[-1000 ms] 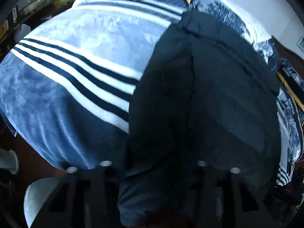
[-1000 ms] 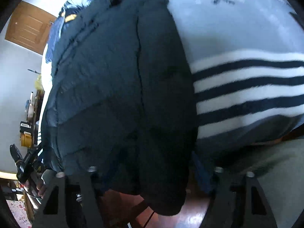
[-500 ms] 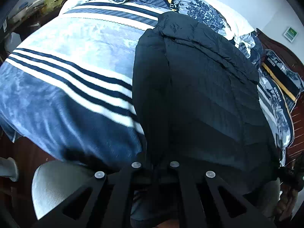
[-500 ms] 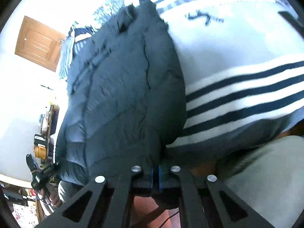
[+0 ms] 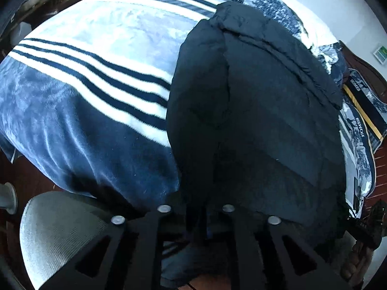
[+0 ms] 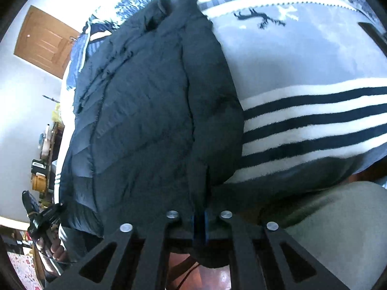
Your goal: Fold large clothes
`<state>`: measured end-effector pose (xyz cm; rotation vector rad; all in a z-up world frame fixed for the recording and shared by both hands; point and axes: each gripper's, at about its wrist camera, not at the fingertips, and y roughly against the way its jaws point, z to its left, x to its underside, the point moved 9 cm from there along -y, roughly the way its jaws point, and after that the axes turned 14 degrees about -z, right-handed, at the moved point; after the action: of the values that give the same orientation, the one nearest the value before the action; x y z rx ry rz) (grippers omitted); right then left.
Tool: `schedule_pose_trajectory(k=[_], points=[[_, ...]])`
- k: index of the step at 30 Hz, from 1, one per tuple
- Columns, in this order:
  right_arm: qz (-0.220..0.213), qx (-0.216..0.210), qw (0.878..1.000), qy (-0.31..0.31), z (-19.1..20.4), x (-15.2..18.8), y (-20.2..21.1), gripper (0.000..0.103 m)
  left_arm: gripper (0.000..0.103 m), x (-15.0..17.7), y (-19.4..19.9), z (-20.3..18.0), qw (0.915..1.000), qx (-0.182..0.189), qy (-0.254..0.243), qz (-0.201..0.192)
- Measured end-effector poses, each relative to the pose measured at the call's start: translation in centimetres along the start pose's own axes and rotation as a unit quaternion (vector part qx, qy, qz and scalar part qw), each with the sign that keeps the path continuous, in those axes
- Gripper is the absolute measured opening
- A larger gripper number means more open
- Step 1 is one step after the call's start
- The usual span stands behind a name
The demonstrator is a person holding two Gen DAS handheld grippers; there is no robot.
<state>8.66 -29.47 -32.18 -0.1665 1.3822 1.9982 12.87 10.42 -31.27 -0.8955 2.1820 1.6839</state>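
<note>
- On the striped blanket [image 5: 92, 89], the black puffer jacket [image 5: 261, 125] lies lengthwise along the bed, its near hem hanging over the bed edge toward you
- Note the change: a second ago both pairs of jaws stood wide on either side of the hem; both then closed onto it, and in the last half second the gap has widened slightly
- Left gripper [image 5: 196, 220]: jaws nearly closed, a fold of the hem pinched between them
- Right gripper [image 6: 199, 224]: jaws almost together, blue pads clamped on the hem at the jacket's right edge
- Judge from this that both hem corners are secured; the fold itself is not yet made, and the next move likely calls for carrying the hem up toward the collar
- Watch the slippery quilted shell; a thin pinch could slide out under load
- Beyond the jacket, patterned bedding [image 5: 273, 7] is piled at the head of the bed
- A grey seat [image 5: 60, 229] sits just below the bed edge
- Across the room, a wooden door [image 6: 46, 46] is set in a white wall [image 6: 17, 101]
</note>
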Motion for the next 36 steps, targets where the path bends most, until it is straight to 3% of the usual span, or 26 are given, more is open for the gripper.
schedule_pose_trajectory(k=[2,5,7,9,10,11,13,17,23,30,33,36], points=[[0.010,0.007,1.000,0.001,-0.1,0.0,-0.9,0.019,0.025,0.3,-0.7,0.3,1.0000,-0.009,0.002,0.004],[0.026,0.018,0.999,-0.004,-0.7,0.6,-1.9,0.043,0.027,0.6,-1.4,0.4,0.9998,-0.016,-0.001,0.012],[0.032,0.017,0.999,-0.007,-0.7,0.8,-2.3,0.046,0.027,0.6,-2.2,-0.2,0.9994,-0.026,-0.016,0.016],[0.030,0.015,0.999,-0.005,-0.6,0.8,-2.2,0.038,0.023,0.8,-2.6,-0.8,0.9987,-0.034,-0.032,0.018],[0.029,0.011,1.000,-0.004,-0.5,0.8,-2.1,0.020,0.009,0.7,-2.4,-1.2,0.9986,-0.034,-0.039,0.012],[0.026,0.004,1.000,-0.003,-0.3,0.8,-1.8,0.010,0.007,0.6,-1.9,-1.7,0.9985,-0.029,-0.046,0.001],[0.016,-0.011,1.000,0.003,0.2,0.6,-0.9,0.005,0.004,-0.2,-0.1,-2.6,0.9964,-0.034,-0.066,-0.042],[-0.006,-0.053,0.999,-0.004,1.3,0.6,1.9,0.004,0.003,-0.7,3.8,-2.7,0.9948,-0.012,-0.058,-0.083],[-0.044,-0.110,0.993,-0.011,2.4,-0.2,7.4,0.003,0.002,-1.5,10.5,-1.7,0.9912,0.074,0.000,-0.110],[-0.104,-0.188,0.977,-0.010,4.9,-2.8,15.8,0.002,0.002,-3.4,18.2,-1.1,0.9722,0.176,0.045,-0.148],[-0.120,-0.213,0.970,0.000,6.6,-3.9,18.2,0.002,0.002,-6.0,19.3,-1.9,0.9637,0.201,0.058,-0.166],[-0.130,-0.234,0.964,-0.004,7.4,-5.5,19.0,0.002,0.002,-8.2,18.6,-2.9,0.9625,0.204,0.059,-0.169]])
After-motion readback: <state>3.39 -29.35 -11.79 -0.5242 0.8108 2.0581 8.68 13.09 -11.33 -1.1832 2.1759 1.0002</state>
